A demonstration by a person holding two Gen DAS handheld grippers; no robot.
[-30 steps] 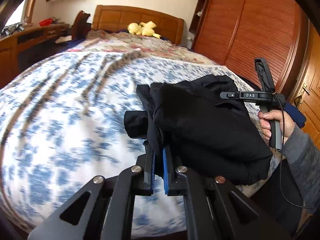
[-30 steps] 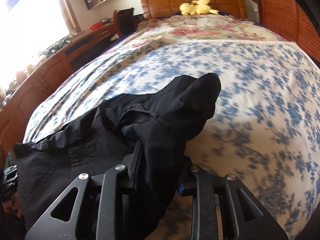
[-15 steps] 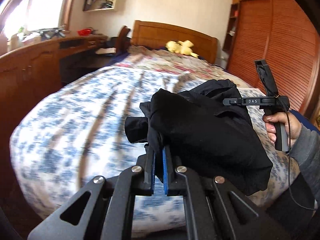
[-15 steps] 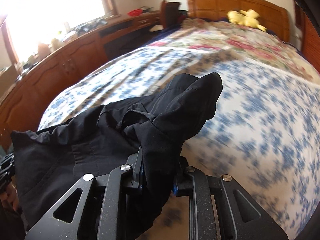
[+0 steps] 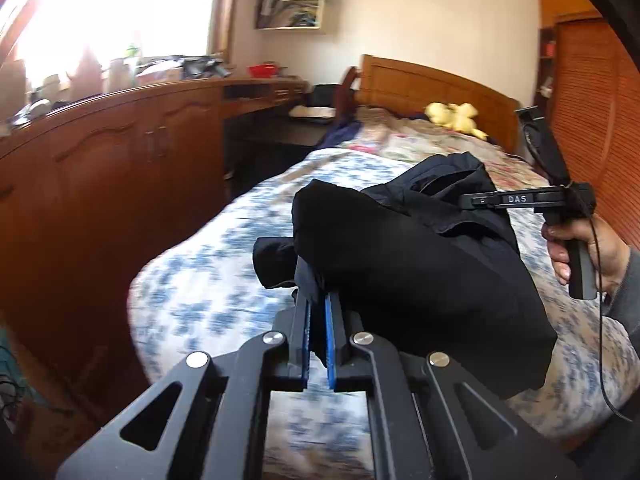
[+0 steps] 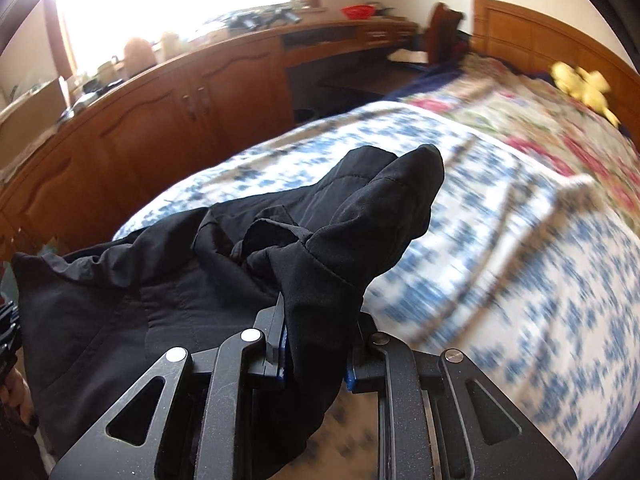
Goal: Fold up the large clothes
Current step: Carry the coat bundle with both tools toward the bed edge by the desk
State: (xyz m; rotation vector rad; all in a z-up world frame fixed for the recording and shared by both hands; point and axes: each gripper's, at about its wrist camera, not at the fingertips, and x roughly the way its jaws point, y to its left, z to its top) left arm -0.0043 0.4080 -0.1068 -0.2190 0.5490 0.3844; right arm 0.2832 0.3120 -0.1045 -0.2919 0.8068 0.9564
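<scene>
A black garment hangs bunched between both grippers above the blue-flowered bed. My left gripper is shut on one thin edge of it, blue pads close together. In the right wrist view the same black garment drapes over my right gripper, which is shut on a thick fold that hides its fingertips. A hand holds the right gripper's handle at the right of the left wrist view. The garment's lower part sags to the left.
Wooden cabinets with a cluttered top run along the bed's left side under a bright window. A wooden headboard and a yellow plush toy are at the far end. A slatted wardrobe stands at the right.
Both grippers have swung left across the bed with the garment still held between them; the cabinets and window have come into view. Neither grip has let go.
</scene>
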